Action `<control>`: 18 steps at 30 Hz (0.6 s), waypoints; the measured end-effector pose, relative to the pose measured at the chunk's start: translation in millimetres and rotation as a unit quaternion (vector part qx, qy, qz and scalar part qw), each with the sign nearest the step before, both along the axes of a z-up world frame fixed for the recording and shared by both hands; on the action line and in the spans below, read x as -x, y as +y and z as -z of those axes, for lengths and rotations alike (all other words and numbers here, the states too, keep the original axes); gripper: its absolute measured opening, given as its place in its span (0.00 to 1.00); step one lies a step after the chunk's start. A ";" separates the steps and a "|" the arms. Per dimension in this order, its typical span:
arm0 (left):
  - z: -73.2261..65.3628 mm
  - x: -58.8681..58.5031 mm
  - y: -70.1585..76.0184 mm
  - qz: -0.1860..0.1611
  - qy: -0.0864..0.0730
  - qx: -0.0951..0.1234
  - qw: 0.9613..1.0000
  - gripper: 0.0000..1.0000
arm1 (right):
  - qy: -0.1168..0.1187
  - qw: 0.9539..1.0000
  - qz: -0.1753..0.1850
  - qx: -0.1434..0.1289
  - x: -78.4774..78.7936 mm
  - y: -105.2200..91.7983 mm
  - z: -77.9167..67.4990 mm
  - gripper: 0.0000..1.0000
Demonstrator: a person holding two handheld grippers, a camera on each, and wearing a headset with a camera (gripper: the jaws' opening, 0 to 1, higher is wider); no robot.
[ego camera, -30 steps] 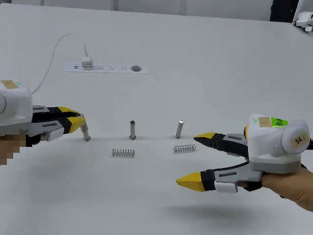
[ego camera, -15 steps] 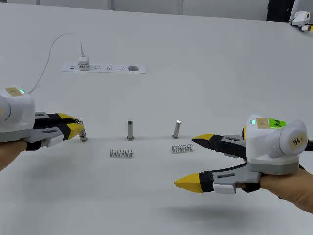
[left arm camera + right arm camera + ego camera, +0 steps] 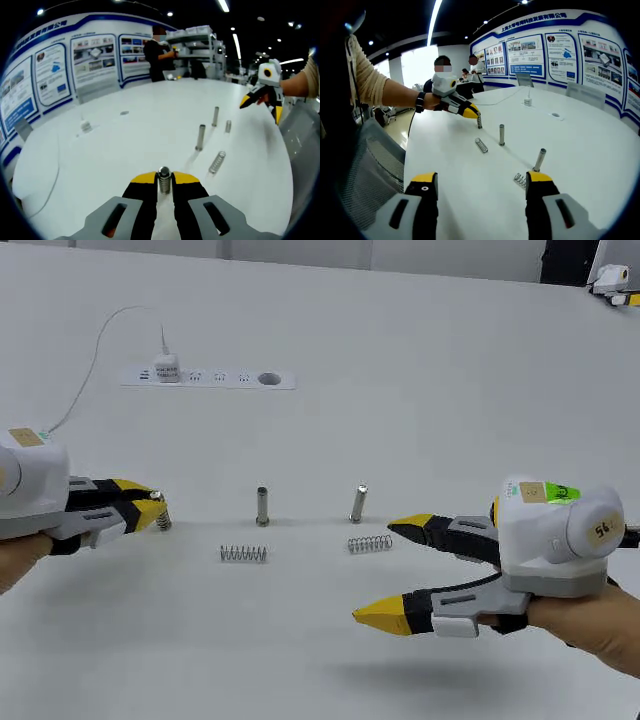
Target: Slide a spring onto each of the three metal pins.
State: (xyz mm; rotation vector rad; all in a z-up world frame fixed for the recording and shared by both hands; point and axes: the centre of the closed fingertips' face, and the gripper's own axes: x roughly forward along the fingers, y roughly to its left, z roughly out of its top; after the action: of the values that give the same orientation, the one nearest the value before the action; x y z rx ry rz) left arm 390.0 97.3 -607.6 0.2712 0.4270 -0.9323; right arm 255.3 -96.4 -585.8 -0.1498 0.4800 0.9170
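Head view: left hand-held gripper (image 3: 150, 503) tight on spring (image 3: 163, 522) on leftmost pin (image 3: 164, 173), right hand-held gripper (image 3: 373, 570) wide open

right gripper (image 3: 372, 570) — round sticker (image 3: 597, 530), 56 or 95 — unclear

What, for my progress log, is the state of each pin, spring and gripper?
left pin: upright, carries a spring.
mounted spring: on the left pin, between the left gripper's jaws.
middle pin: upright, bare.
right pin: standing, bare.
middle spring: lying loose.
right spring: lying loose beside the right pin.
left gripper: shut on the mounted spring.
right gripper: open, empty.
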 end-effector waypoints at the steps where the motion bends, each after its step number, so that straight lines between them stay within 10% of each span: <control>1: -0.2 0.2 -0.1 0.000 0.000 0.001 1.000 0.10 | 0.000 1.000 -0.001 0.000 0.1 0.3 0.2 0.73; 18: -8.9 10.4 4.2 -0.006 0.003 0.013 1.000 0.24 | -0.002 1.000 -0.005 -0.002 -1.3 4.4 -0.4 0.72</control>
State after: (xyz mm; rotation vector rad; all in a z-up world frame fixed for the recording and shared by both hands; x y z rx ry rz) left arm 379.5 101.5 -598.7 0.2426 0.4214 -0.9270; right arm 256.7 -92.0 -585.4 -0.1508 0.4733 0.9278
